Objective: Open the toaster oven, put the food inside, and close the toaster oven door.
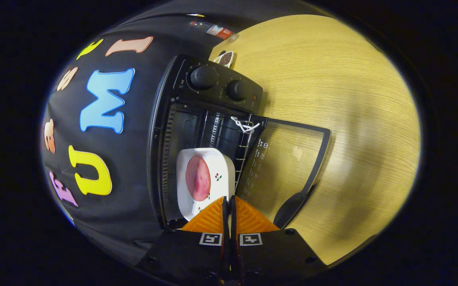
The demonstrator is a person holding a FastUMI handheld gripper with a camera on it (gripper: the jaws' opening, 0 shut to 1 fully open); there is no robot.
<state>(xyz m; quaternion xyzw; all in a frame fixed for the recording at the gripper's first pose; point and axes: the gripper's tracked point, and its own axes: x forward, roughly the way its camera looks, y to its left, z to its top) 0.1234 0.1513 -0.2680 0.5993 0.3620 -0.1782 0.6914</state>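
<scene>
The black toaster oven (221, 85) stands on the wooden table with its glass door (284, 163) swung fully open and lying flat; the door's handle (292, 206) is at the outer edge. A white square plate (218, 163) carrying a round pink slice of food (198, 178) sits in the oven's mouth, partly inside the cavity, beside the wire rack (245, 139). My gripper (228, 200) is shut on the near rim of the plate, its fingers pressed almost together with the thin rim between them.
The wooden table (352, 99) stretches wide beyond the open door. Behind the oven lie a small dish of dark seeds (225, 58) and a plastic bottle (213, 28). The booth's black cloth wall runs close along the oven's back.
</scene>
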